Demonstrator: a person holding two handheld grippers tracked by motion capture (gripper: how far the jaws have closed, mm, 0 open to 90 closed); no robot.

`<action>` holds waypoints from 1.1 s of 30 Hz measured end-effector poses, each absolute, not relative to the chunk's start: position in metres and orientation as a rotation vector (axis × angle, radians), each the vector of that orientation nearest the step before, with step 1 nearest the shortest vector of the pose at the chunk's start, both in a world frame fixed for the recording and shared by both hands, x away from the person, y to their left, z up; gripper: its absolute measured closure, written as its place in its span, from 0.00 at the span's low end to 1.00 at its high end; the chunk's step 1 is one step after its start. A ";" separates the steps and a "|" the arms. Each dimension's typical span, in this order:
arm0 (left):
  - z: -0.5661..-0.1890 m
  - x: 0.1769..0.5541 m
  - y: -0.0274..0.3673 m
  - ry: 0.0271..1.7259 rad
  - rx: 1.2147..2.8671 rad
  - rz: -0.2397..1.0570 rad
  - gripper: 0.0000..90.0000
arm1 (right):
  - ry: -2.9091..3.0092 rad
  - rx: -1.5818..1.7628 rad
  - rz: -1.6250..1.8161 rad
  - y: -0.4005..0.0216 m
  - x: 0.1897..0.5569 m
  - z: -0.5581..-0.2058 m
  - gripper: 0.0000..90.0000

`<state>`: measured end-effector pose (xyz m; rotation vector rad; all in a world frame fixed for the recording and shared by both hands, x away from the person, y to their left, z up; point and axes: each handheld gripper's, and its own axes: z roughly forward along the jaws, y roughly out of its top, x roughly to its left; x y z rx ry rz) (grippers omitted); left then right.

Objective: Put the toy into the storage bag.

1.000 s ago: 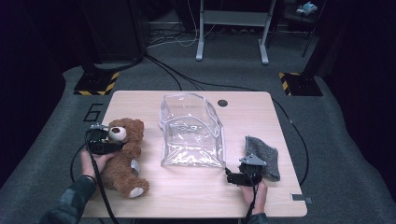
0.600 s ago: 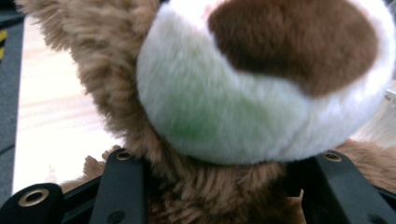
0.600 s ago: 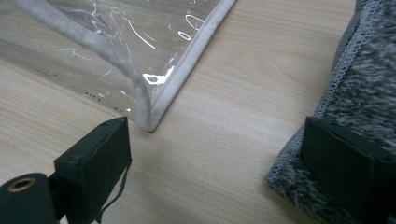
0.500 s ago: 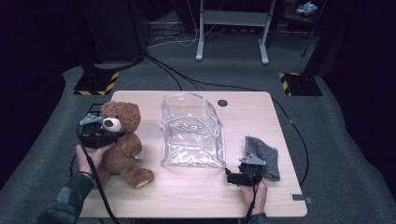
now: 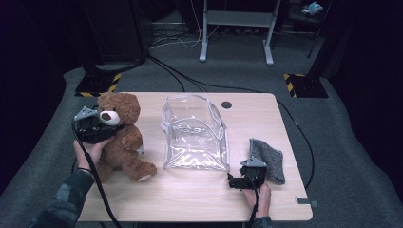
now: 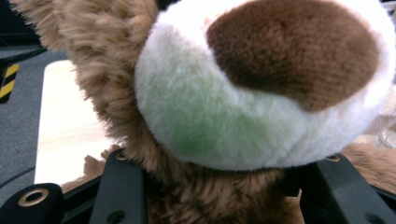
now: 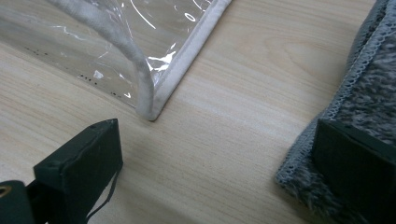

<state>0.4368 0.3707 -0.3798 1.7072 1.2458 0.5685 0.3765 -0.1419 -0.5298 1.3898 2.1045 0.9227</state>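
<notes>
The teddy bear (image 5: 121, 137) is now sitting upright at the frame's left, being lifted by the left hand-held gripper (image 5: 95, 127) clenching its head, while the right hand-held gripper (image 5: 244, 179), jaws just widening and empty, is waiting near the clear bag (image 5: 195, 133).

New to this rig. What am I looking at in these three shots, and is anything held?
No robot arm here: a person works at a wooden table with a hand-held two-jaw gripper in each hand. One camera looks down from above; each other camera rides on a gripper, looking along its jaws. The left gripper is clamped on the teddy bear just under its muzzle. The right gripper is open on bare wood, its jaws having just opened wider, between the clear plastic bag and a grey knitted cloth.
</notes>
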 end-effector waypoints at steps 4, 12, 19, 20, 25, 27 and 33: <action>-0.371 0.440 0.371 1.243 1.703 0.584 0.56 | 2.111 1.394 0.897 -0.140 0.377 -0.530 0.01; -0.355 0.451 0.370 1.240 1.678 0.613 0.56 | 2.124 1.381 0.909 -0.141 0.378 -0.530 0.01; -0.335 0.461 0.369 1.230 1.652 0.651 0.56 | 2.133 1.371 0.902 -0.142 0.378 -0.530 0.01; -0.333 0.461 0.370 1.230 1.654 0.655 0.56 | 2.132 1.371 0.903 -0.142 0.378 -0.530 0.01; -0.321 0.468 0.369 1.225 1.639 0.680 0.56 | 2.133 1.371 0.901 -0.142 0.378 -0.530 0.01; -0.317 0.471 0.369 1.228 1.633 0.681 0.55 | 2.132 1.371 0.902 -0.142 0.378 -0.530 0.01; -0.307 0.480 0.368 1.228 1.624 0.708 0.55 | 2.133 1.372 0.902 -0.142 0.378 -0.530 0.01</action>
